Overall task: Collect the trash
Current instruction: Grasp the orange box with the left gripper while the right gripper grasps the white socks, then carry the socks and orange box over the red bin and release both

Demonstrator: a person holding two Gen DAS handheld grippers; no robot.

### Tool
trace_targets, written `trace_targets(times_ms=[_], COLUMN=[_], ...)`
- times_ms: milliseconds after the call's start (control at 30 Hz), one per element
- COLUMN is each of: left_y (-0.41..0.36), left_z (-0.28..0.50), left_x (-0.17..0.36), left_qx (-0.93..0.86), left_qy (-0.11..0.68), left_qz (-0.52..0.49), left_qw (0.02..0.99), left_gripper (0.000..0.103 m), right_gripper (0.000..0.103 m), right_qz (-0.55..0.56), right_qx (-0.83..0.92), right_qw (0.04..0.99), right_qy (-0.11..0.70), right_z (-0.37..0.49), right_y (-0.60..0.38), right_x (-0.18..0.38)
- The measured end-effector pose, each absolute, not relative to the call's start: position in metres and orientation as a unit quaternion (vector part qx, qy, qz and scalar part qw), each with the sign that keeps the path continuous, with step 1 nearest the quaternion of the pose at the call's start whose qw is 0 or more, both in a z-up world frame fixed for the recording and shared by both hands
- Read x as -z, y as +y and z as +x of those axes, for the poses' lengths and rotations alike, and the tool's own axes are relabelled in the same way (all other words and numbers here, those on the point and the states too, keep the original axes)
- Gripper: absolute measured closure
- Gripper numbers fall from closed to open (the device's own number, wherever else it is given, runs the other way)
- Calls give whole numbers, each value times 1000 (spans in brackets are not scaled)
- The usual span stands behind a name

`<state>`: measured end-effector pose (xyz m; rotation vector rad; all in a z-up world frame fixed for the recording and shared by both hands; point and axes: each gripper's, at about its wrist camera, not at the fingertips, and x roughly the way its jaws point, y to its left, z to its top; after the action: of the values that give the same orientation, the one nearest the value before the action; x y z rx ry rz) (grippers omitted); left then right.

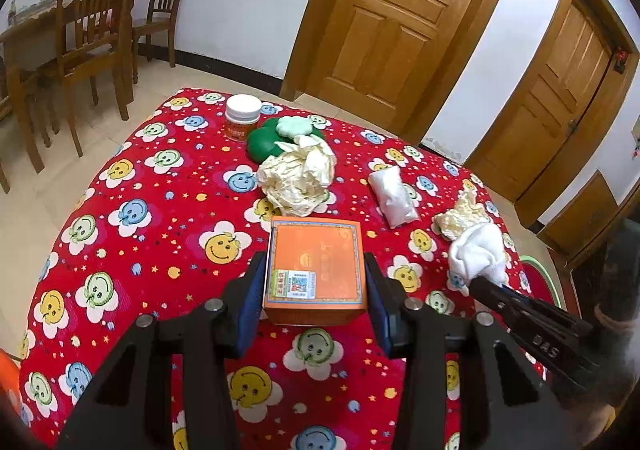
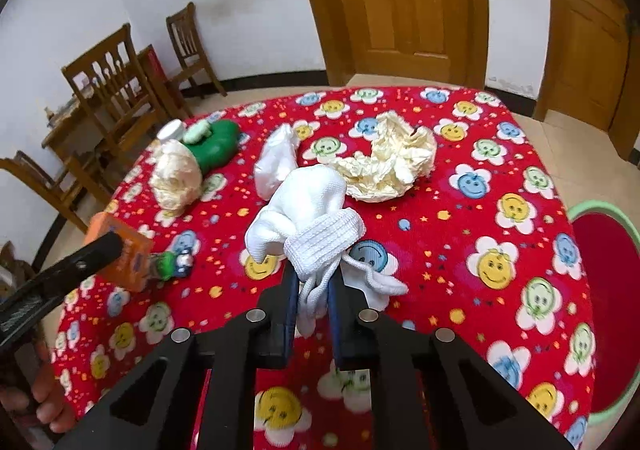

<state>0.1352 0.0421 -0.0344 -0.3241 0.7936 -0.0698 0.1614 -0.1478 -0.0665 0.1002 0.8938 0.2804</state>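
Note:
My left gripper (image 1: 316,270) is shut on an orange box (image 1: 316,262) and holds it just above the red smiley tablecloth (image 1: 160,210); the box also shows in the right wrist view (image 2: 120,250). My right gripper (image 2: 314,282) is shut on a white knitted cloth (image 2: 308,218), lifted off the table; it also shows in the left wrist view (image 1: 476,250). Crumpled cream paper lies in two wads: a large one (image 1: 298,178) and a flatter one (image 2: 388,158). A white plastic bag (image 1: 392,196) lies between them.
A green and red basin (image 2: 600,306) stands beside the table's right edge. A white-lidded jar (image 1: 242,116) and a green clover-shaped container (image 1: 276,138) stand at the far side. Wooden chairs (image 1: 92,38) and a table stand left; two wooden doors behind.

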Motion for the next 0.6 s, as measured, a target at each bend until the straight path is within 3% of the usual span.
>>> trace_targets(times_ms=[600], left_y=[-9], left_z=[100], left_x=[-10], left_qx=[109], left_qy=[363], left_qz=[-134], left_qw=[915], left_gripper=[57], right_gripper=[90], right_qz=[83], right_qx=[-120], right_qw=[916], right_qy=[375], right_z=[86], right_y=[-197], right_x=[8])
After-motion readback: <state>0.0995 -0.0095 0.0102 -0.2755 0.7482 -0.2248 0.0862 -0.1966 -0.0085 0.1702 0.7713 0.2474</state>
